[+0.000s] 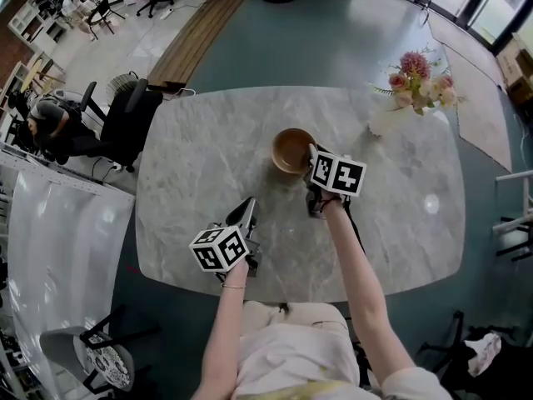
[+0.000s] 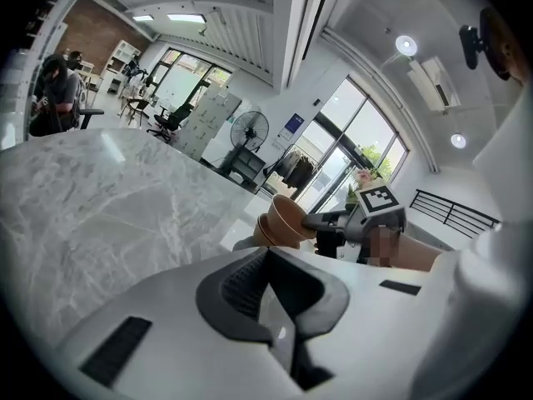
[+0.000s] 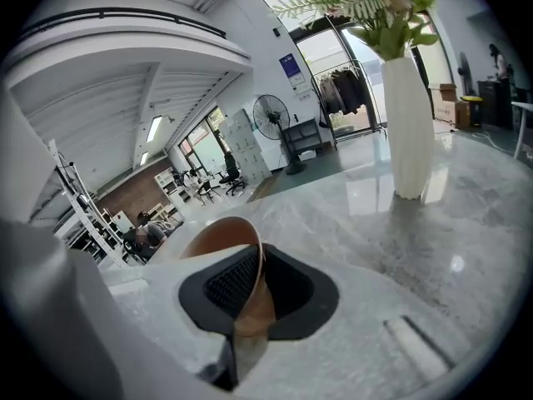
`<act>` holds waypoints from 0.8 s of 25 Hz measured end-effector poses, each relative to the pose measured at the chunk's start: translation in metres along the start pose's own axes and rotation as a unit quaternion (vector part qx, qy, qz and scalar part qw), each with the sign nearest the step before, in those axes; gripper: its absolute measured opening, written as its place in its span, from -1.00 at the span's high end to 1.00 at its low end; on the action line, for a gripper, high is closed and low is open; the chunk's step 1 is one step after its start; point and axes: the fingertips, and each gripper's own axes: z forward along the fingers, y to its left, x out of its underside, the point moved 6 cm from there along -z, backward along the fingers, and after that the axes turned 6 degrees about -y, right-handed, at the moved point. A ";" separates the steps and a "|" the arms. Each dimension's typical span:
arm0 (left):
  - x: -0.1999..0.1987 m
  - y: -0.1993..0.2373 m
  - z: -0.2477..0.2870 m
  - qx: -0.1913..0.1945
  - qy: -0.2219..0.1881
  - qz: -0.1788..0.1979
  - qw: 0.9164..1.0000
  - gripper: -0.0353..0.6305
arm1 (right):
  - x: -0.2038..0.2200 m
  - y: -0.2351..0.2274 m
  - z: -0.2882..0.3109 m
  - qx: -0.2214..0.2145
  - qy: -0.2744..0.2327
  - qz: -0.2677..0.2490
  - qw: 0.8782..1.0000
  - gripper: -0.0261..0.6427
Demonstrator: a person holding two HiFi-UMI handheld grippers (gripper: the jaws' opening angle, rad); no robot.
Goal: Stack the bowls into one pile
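From the head view, a brown bowl was seen from above on the marble table, near its middle, with only its own brown inside on show. The right gripper was set at the rim on the side nearer the person. The grip itself was shown only in the right gripper view. There the bowl wall was clamped between the pads of the right gripper, one pad inside the bowl and one outside.

A side-on look was given by the left gripper view alone. In it the bowl was tilted, its mouth turned toward the right gripper. A second brown rim was seen just beneath the first, as if one bowl were nested in another.

The jaws of the left gripper were pressed together with nothing held. In the head view, the left gripper was kept near the table's front edge, apart from the bowl.

A white vase was filled with flowers.
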 end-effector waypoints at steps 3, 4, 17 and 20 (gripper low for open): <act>0.001 -0.001 0.006 0.001 0.007 0.004 1.000 0.89 | 0.002 -0.007 0.004 0.011 0.008 -0.003 1.000 0.83; 0.002 -0.001 0.008 0.001 0.010 0.006 1.000 0.89 | 0.003 -0.009 0.005 0.015 0.011 -0.006 1.000 0.83; 0.009 0.004 0.020 -0.006 0.033 0.010 0.999 0.89 | 0.011 -0.014 0.020 0.028 0.037 -0.058 0.997 0.82; 0.009 0.005 0.020 -0.007 0.034 0.008 0.999 0.89 | 0.012 -0.012 0.022 0.026 0.042 -0.068 0.996 0.82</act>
